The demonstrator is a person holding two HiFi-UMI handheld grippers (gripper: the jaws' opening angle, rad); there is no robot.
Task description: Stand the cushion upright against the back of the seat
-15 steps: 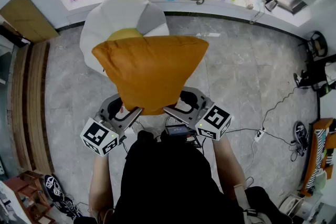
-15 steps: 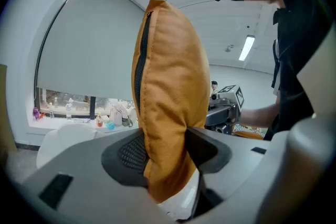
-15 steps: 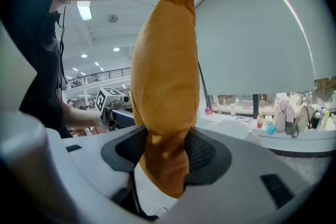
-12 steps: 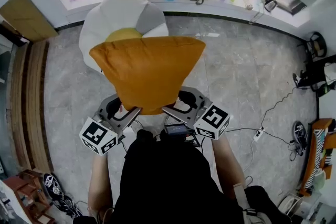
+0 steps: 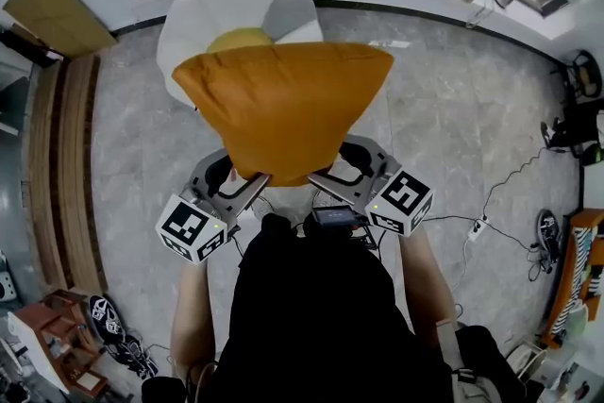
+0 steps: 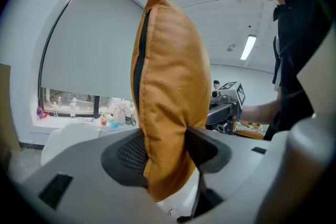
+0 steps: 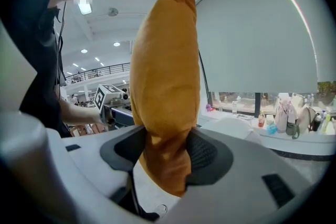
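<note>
Jaws of both grippers were clamped on the orange cushion (image 5: 283, 113), which was held in the air short of the chair (image 5: 212, 14).
The left gripper (image 5: 253, 192) and right gripper (image 5: 321, 184) pinched its near edge side by side, probably so it would not twist. Only the head view showed the chair and the yellow pillow (image 5: 241, 40) on its seat. The gripper views showed the pads sunk into the fabric and the zip (image 6: 138, 60).
</note>
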